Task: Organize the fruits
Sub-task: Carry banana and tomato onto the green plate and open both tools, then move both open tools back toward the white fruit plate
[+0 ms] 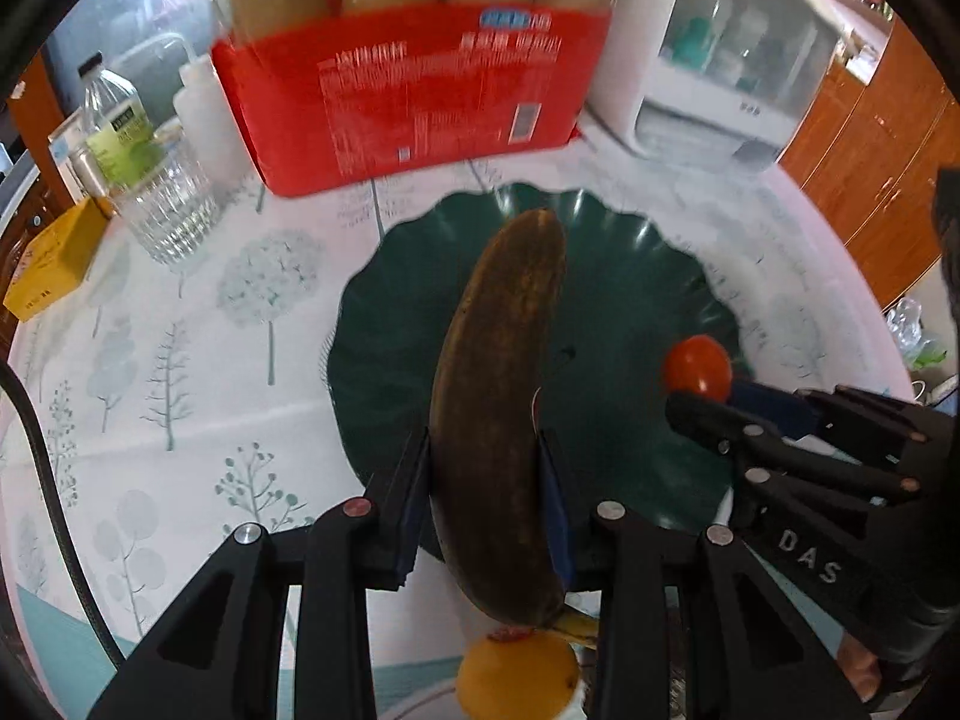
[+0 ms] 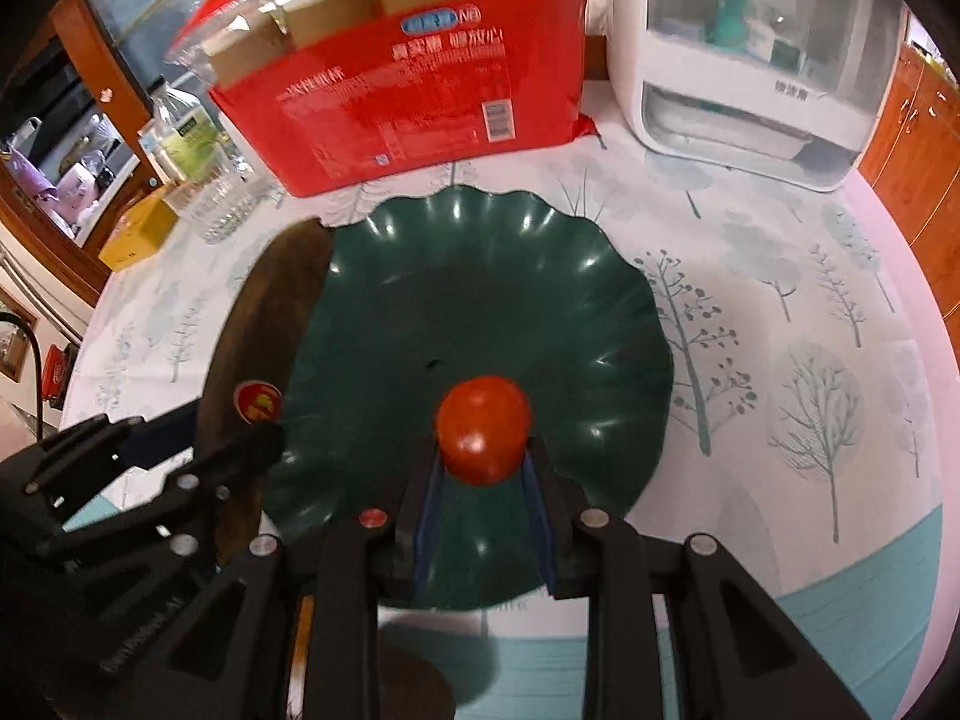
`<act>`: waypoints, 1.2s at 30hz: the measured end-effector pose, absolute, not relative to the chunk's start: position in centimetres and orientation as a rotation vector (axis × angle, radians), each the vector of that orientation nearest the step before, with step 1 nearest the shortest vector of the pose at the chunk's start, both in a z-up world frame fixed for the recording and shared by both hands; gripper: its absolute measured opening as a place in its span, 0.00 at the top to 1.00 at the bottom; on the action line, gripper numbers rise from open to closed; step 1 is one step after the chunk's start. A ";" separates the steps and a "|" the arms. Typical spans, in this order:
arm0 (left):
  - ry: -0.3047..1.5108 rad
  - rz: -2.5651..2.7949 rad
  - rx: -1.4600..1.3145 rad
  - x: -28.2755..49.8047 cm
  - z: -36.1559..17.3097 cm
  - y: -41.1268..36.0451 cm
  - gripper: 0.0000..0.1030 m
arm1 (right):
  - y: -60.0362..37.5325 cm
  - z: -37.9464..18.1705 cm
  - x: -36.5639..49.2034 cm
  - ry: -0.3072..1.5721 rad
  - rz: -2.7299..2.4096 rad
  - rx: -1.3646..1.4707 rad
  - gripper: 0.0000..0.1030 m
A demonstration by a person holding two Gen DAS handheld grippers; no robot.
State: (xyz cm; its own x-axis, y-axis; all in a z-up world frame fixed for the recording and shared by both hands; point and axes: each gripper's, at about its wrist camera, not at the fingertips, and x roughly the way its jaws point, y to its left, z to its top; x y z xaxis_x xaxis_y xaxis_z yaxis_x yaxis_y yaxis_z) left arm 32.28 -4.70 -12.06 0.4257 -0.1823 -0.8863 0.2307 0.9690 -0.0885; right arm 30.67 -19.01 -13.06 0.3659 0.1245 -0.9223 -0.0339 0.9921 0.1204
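Note:
My left gripper (image 1: 486, 450) is shut on a dark brown overripe banana (image 1: 504, 372) and holds it lengthwise above the dark green scalloped plate (image 1: 630, 300). My right gripper (image 2: 485, 456) is shut on a red tomato (image 2: 483, 429) over the near part of the same plate (image 2: 480, 276). The tomato (image 1: 699, 367) and the right gripper also show at the right of the left wrist view. The banana (image 2: 264, 324), with a red sticker, shows at the left in the right wrist view. An orange fruit (image 1: 516, 675) lies below the left gripper.
A red pack of paper cups (image 1: 408, 90) stands behind the plate. A white appliance (image 1: 732, 60) is at the back right. A ribbed glass (image 1: 168, 204), a bottle (image 1: 114, 114) and a yellow box (image 1: 54, 264) stand at the left. Tree-print tablecloth (image 2: 780, 360) lies right of the plate.

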 end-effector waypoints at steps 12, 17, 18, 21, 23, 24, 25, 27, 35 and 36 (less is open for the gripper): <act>1.088 -0.226 0.113 32.1 -12.1 -4.7 0.34 | -19.0 -14.1 30.8 1.221 0.102 0.070 0.66; 1.044 -0.205 0.123 31.3 -10.3 -4.3 0.23 | -19.4 -12.8 30.2 1.195 0.101 0.084 0.60; 1.035 -0.203 0.125 31.1 -10.0 -4.2 0.22 | -19.4 -12.4 29.9 1.186 0.099 0.080 0.59; 1.015 -0.196 0.122 30.4 -9.0 -4.0 0.19 | -19.4 -11.3 29.3 1.166 0.098 0.075 0.56; 1.002 -0.195 0.119 29.9 -8.3 -4.0 0.19 | -19.5 -10.6 28.8 1.155 0.103 0.080 0.56; 0.997 -0.195 0.117 29.7 -8.0 -4.0 0.18 | -19.5 -10.3 28.7 1.151 0.104 0.082 0.56; 0.992 -0.194 0.116 29.4 -7.7 -3.9 0.18 | -19.5 -10.0 28.4 1.147 0.105 0.082 0.56; 0.981 -0.190 0.115 28.8 -7.1 -3.9 0.16 | -19.4 -9.3 27.9 1.136 0.108 0.079 0.55; 0.935 -0.172 0.100 25.7 -4.2 -3.2 0.05 | -19.4 -6.2 24.9 1.095 0.118 0.085 0.55; 0.931 -0.170 0.096 25.3 -3.9 -3.1 0.03 | -19.4 -5.7 24.5 1.086 0.115 0.081 0.54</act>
